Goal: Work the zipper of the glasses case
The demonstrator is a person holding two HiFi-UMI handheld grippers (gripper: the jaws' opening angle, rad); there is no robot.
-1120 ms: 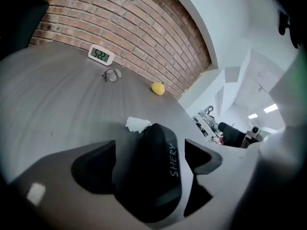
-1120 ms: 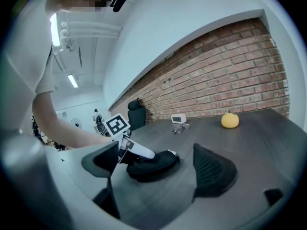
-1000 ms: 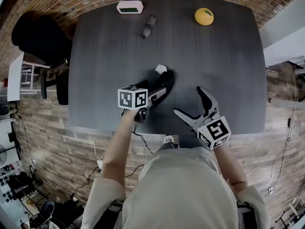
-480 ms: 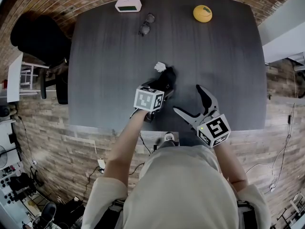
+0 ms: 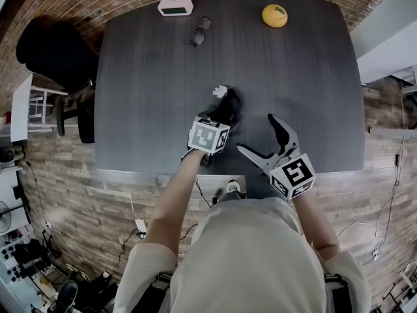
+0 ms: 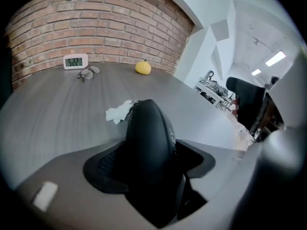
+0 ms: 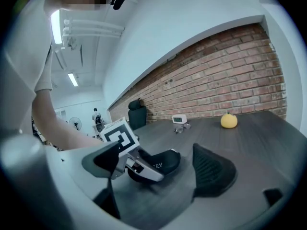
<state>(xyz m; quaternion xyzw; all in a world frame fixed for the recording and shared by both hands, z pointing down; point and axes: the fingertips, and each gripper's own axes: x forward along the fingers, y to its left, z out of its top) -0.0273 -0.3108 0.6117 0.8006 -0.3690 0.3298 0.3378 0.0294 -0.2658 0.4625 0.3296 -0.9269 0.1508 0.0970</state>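
The left gripper [image 5: 223,115], jaws just closing, is clasping the shut black glasses case [image 6: 146,128] on the table [image 5: 143,77], its contents unseen. The right gripper [image 5: 257,135] is hovering beside it, jaws spread and empty, while glasses [image 5: 201,32] are lying well apart near the far edge

Even, fairly bright overhead light from ceiling strips [image 7: 73,79]; faint shadows on worktop [image 5: 150,77]; strong fisheye bending, dark vignetted corners, soft foreground.
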